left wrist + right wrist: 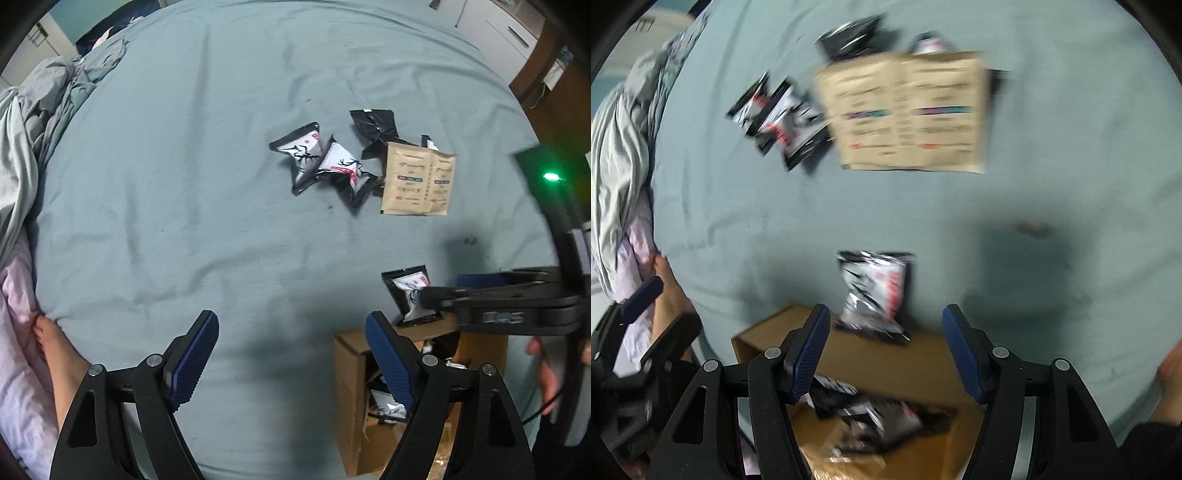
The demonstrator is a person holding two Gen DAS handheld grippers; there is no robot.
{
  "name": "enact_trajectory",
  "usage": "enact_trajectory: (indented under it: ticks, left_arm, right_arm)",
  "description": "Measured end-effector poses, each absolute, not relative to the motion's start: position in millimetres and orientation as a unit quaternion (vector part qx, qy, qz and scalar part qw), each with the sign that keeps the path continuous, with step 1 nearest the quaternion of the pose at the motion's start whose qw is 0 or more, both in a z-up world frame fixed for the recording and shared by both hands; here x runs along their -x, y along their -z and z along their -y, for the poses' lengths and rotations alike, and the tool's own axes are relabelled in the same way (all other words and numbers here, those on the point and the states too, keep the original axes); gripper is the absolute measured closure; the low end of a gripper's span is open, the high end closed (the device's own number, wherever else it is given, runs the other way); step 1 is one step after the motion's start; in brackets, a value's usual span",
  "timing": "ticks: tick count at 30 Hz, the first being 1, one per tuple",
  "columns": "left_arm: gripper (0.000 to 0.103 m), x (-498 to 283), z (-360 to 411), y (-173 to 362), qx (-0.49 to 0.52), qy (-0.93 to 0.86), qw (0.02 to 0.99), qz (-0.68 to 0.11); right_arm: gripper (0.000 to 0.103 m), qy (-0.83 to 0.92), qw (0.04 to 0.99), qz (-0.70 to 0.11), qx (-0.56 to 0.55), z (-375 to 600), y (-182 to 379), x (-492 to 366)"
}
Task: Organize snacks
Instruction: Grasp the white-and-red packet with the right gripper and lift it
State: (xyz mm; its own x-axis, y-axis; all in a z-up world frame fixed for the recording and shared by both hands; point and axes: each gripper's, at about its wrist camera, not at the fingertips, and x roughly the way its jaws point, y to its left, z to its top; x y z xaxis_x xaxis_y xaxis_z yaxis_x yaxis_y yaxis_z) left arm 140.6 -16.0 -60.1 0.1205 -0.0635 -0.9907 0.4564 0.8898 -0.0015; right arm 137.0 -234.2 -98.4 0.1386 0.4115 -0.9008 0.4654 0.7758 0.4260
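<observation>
My left gripper (pixel 291 328) hangs open over bare teal bedsheet (pixel 166 184), nothing between its blue pads. Beside it stands an open cardboard box (pixel 349 387) holding snack packets (pixel 388 402). One black-and-white packet (pixel 410 295) leans at the box's far rim; my right gripper (pixel 454 291) reaches over it from the right. In the blurred right wrist view that packet (pixel 875 291) lies just beyond my right gripper (pixel 886 325), whose jaws stand apart and touch nothing. Farther off lie two similar packets (pixel 325 166), a black packet (pixel 373 123) and tan sachets (pixel 417 181).
Rumpled grey and pink bedding (pixel 33 129) is piled along the left edge, with a person's bare foot (pixel 55 354) beside it. A hand (pixel 546 369) holds the right tool. White drawers (pixel 495 26) and a wooden piece stand beyond the bed at the far right.
</observation>
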Motion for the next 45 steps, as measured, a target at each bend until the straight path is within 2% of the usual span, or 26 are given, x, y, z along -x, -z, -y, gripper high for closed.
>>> enact_trajectory:
  ticks: [7, 9, 12, 19, 30, 31, 32, 33, 36, 38, 40, 45]
  left_arm:
    - [0.02, -144.2, 10.3, 65.4, -0.165, 0.174, 0.735, -0.634]
    - [0.02, -149.5, 7.6, 68.5, -0.162, 0.166, 0.736, -0.636]
    - [0.02, -161.4, 3.5, 72.2, -0.153, 0.154, 0.735, -0.643]
    - [0.02, -202.9, 13.9, 91.4, -0.088, 0.12, 0.736, -0.66]
    - [0.021, -243.6, 86.6, 121.4, -0.105, 0.149, 0.737, -0.651]
    - [0.026, -245.8, 91.6, 126.4, -0.108, 0.147, 0.732, -0.656]
    - [0.037, -247.6, 95.2, 133.3, -0.11, 0.147, 0.725, -0.664]
    - [0.042, -248.8, 97.2, 138.8, -0.109, 0.147, 0.717, -0.672]
    - [0.043, -252.1, 101.5, 152.0, -0.116, 0.141, 0.709, -0.681]
    - [0.058, -249.5, 106.7, 157.7, -0.135, 0.147, 0.705, -0.68]
    - [0.069, -244.1, 110.0, 154.7, -0.145, 0.161, 0.707, -0.674]
    - [0.073, -224.4, 104.1, 133.1, -0.155, 0.193, 0.699, -0.671]
  right_arm:
    - [0.042, 0.013, 0.657, -0.7, -0.279, 209.9, 143.6, -164.2]
    - [0.067, 0.004, 0.681, -0.685, -0.26, 209.5, 137.4, -165.5]
    - [0.074, -0.009, 0.724, -0.65, -0.232, 211.8, 120.6, -163.8]
    - [0.074, 0.0, 0.753, -0.583, -0.304, 254.1, 91.1, -132.8]
    - [0.074, 0.02, 0.75, -0.55, -0.367, 304.5, 67.3, -74.0]
    - [0.074, 0.022, 0.747, -0.551, -0.371, 311.4, 67.1, -70.8]
    - [0.074, 0.025, 0.744, -0.553, -0.375, 315.0, 69.8, -67.9]
    - [0.074, 0.026, 0.739, -0.554, -0.382, 319.2, 72.4, -65.0]
    - [0.074, 0.032, 0.731, -0.555, -0.396, 329.1, 76.4, -59.8]
    - [0.074, 0.039, 0.73, -0.554, -0.397, 334.5, 75.8, -56.2]
    - [0.074, 0.042, 0.73, -0.554, -0.399, 339.2, 75.8, -54.0]
    - [0.074, 0.046, 0.742, -0.549, -0.381, 338.8, 65.6, -49.5]
